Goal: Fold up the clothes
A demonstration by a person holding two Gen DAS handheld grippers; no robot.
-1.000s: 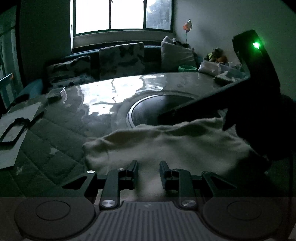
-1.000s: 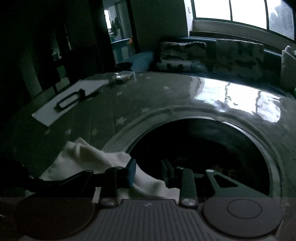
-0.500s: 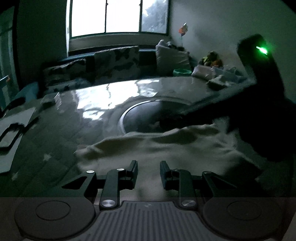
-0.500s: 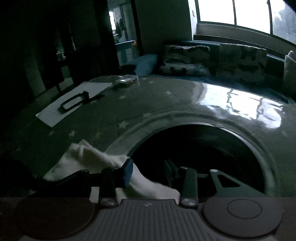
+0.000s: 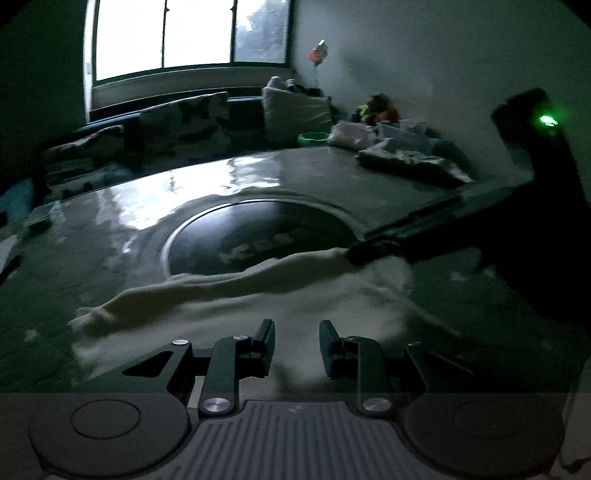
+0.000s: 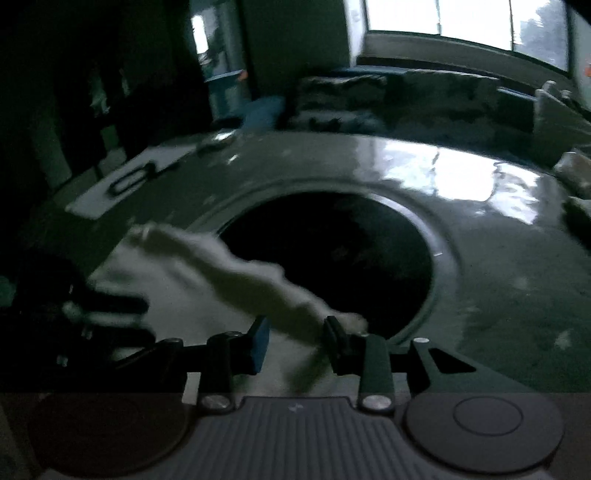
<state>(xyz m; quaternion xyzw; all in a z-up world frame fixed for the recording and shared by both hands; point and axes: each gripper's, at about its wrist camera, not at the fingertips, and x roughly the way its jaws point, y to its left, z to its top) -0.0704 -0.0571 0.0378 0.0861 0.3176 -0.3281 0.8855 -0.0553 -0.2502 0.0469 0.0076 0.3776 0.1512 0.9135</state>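
Because the pale garment (image 5: pixel 236 295) must be stretched flat before a fold, it hangs taut between the two tools: the left gripper (image 5: pixel 296 345) seems to pinch its near edge in narrowly parted jaws, and the right gripper (image 6: pixel 295 341), its jaws closing with cloth between them, lifts the far edge over the worktop's (image 5: pixel 110 236) dark round inset (image 5: pixel 258 236). The worktop is glossy grey-green with faint stars, with a white sheet (image 6: pixel 110 188) at one side. Beyond, a dim room shows a bright window (image 5: pixel 188 33), cushions (image 5: pixel 192 118) and piled laundry (image 5: pixel 406 158).
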